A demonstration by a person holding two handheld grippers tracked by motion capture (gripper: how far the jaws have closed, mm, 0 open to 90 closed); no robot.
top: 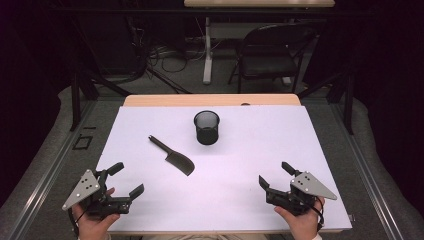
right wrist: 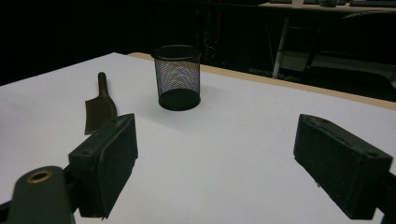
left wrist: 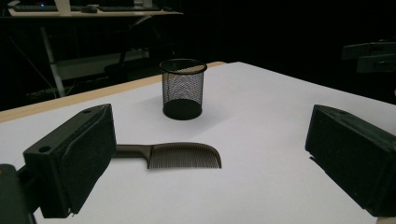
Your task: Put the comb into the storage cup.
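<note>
High view: a white table (top: 225,200) with a wooden far edge takes up the centre of the frame. A dark comb (top: 173,156) lies flat a little left of centre, its thin handle pointing to the upper left and its toothed blade to the lower right. A black mesh cup (top: 207,127) stands upright just above and right of the comb, near it but apart. Nothing lies between either tool and these two things.

The left gripper (top: 122,181) sits at the lower left, held in a hand (top: 95,222); its jaws stand wide apart with nothing between them. The right gripper (top: 274,176) sits at the lower right, held in the other hand (top: 300,222); its jaws are likewise spread wide and hold nothing. Both are well apart from the comb.

Left gripper view: the comb (left wrist: 177,156) lies at centre with the mesh cup (left wrist: 183,88) behind it.

Right gripper view: the comb (right wrist: 99,109) lies at left, the mesh cup (right wrist: 177,77) just right of it.

Beyond the table, at the upper right of the high view, stands a dark folding chair (top: 270,52); cables (top: 160,60) trail on the floor at upper centre-left.
</note>
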